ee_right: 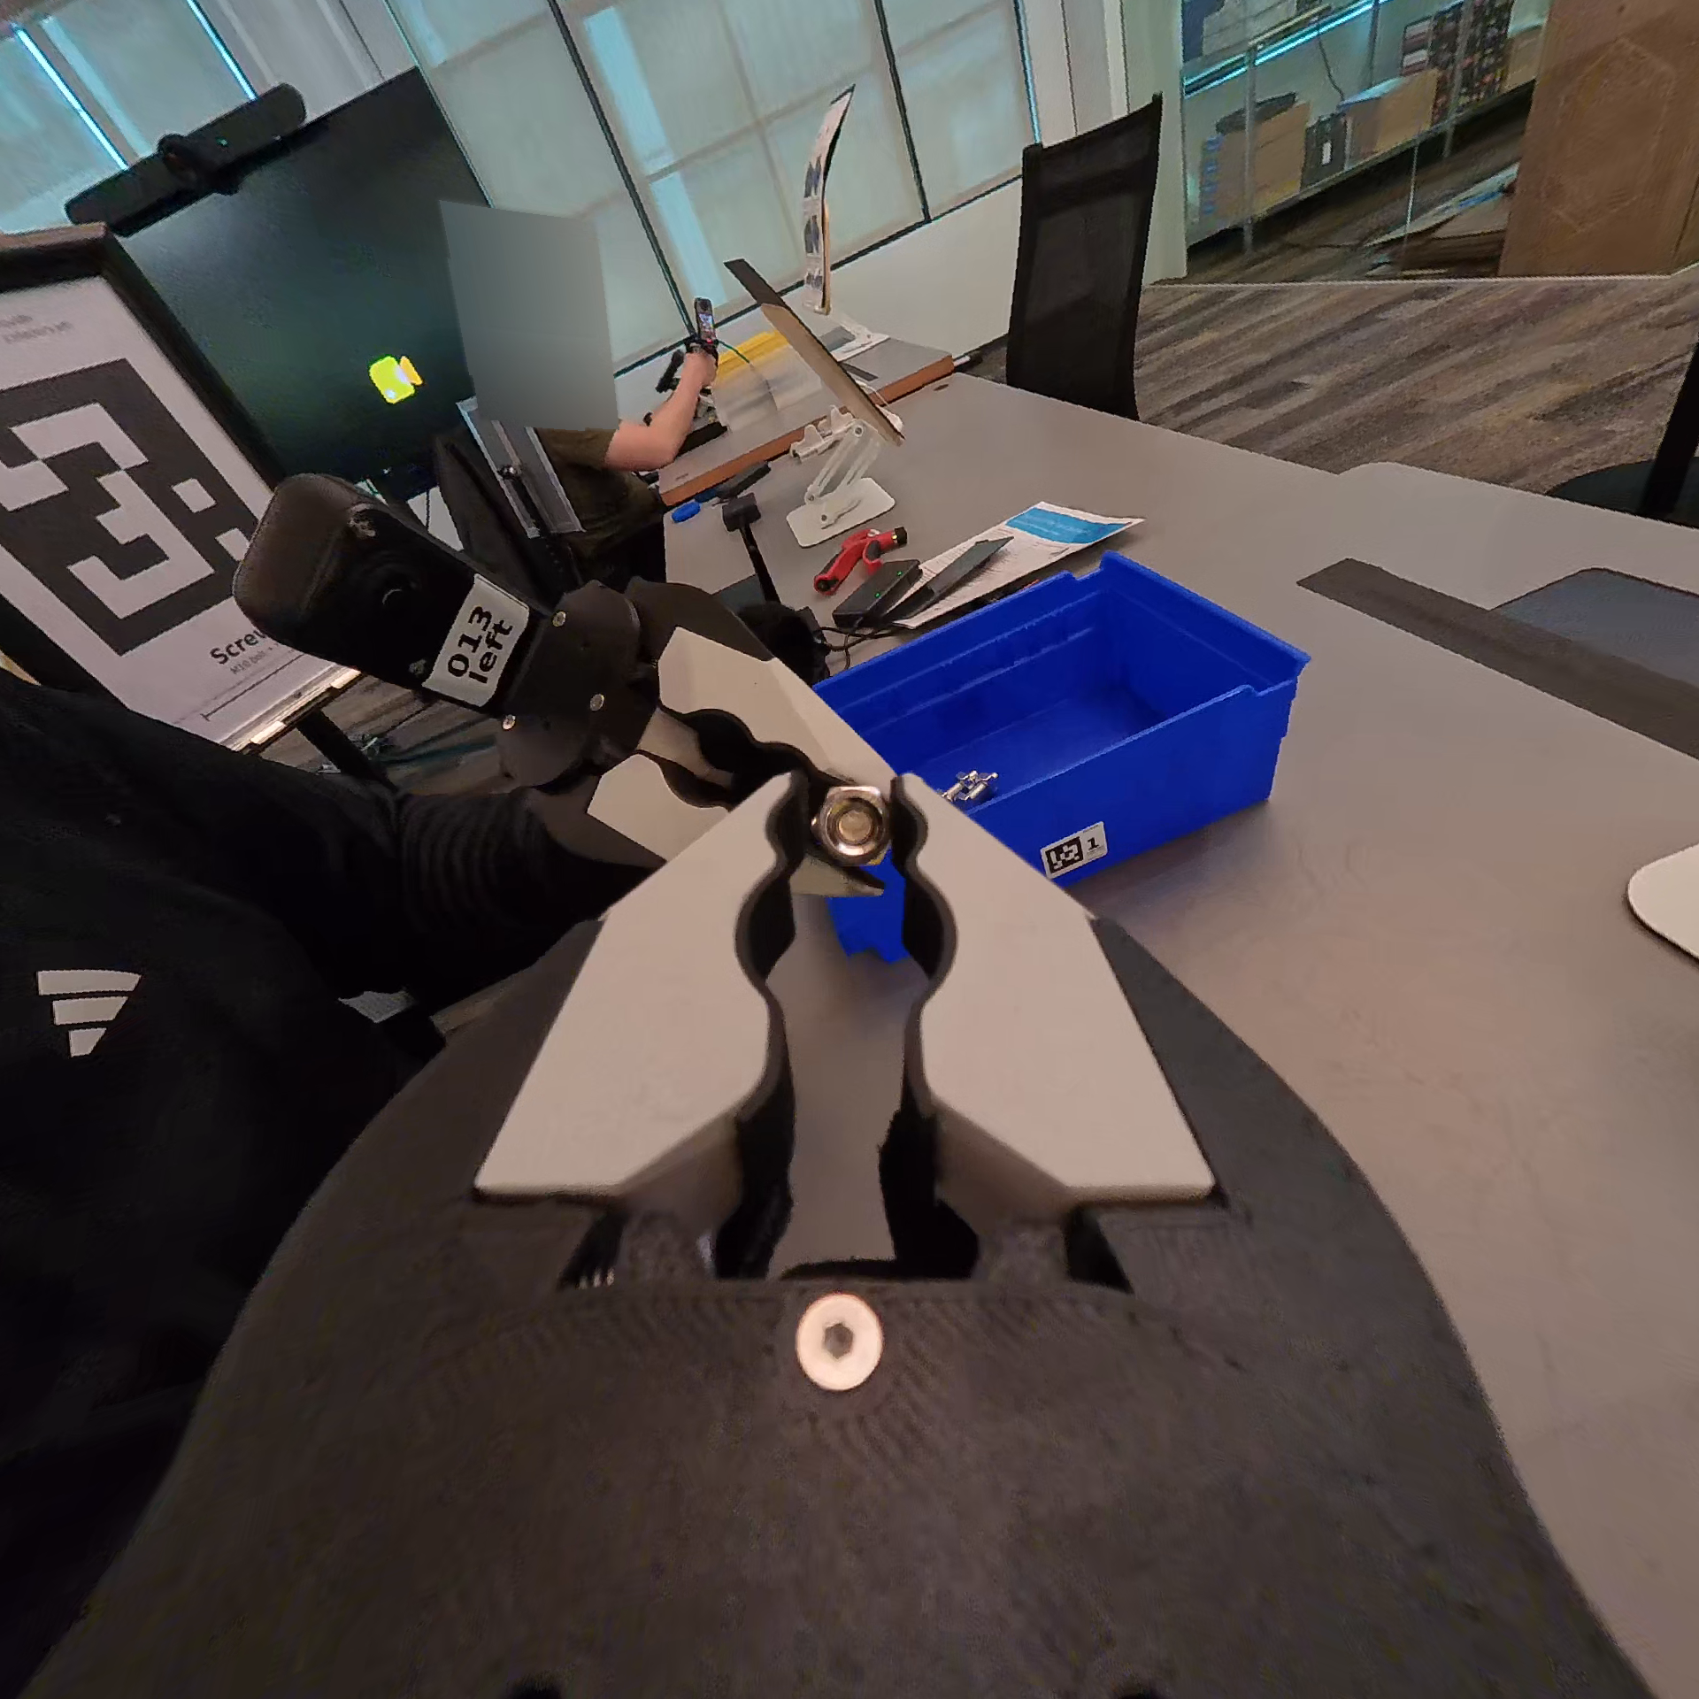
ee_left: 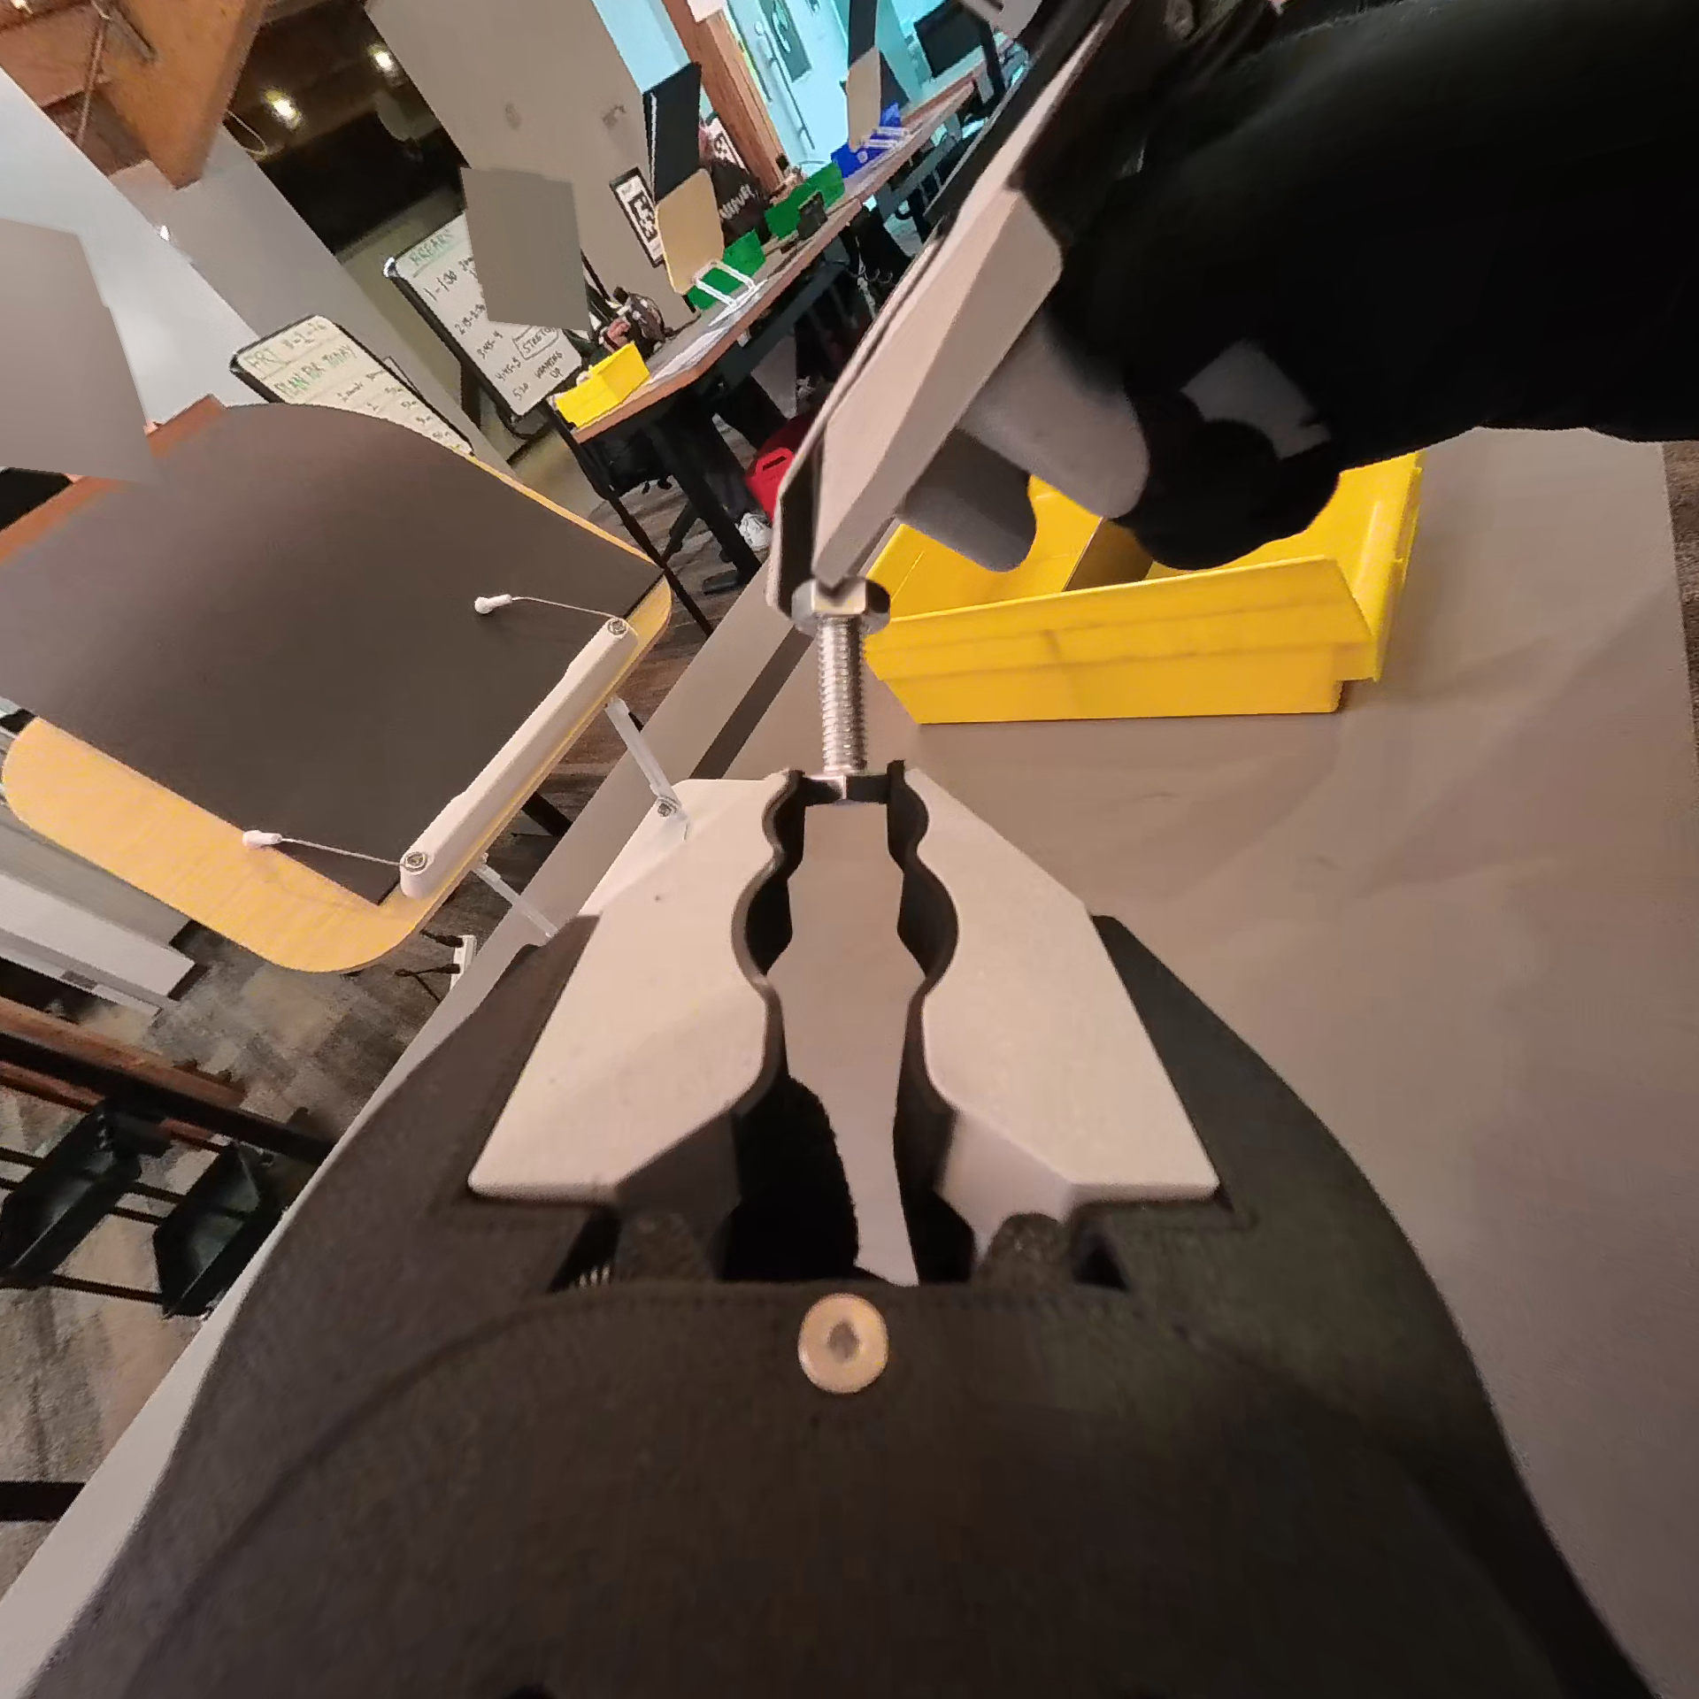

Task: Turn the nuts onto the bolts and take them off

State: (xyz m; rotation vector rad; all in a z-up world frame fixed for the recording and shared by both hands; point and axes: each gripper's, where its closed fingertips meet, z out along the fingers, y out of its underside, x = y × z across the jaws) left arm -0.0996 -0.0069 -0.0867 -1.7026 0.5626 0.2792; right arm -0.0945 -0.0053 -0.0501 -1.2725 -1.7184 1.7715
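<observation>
Left hand-held gripper (ee_left: 844,789) pinches bolt (ee_left: 841,699) — right hand-held gripper (ee_right: 848,814) grips nut (ee_right: 850,821).

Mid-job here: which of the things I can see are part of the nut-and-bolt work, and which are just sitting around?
In the job:
- bolt, head clamped in the left gripper
- nut at the bolt's far end, gripped by the right gripper
- blue bin holding more hardware
- yellow bin

Lying about:
- red tool
- papers
- white stand

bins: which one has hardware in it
The blue bin, seen in the right wrist view: metal bolts lie inside. The yellow bin shows nothing inside.
</observation>
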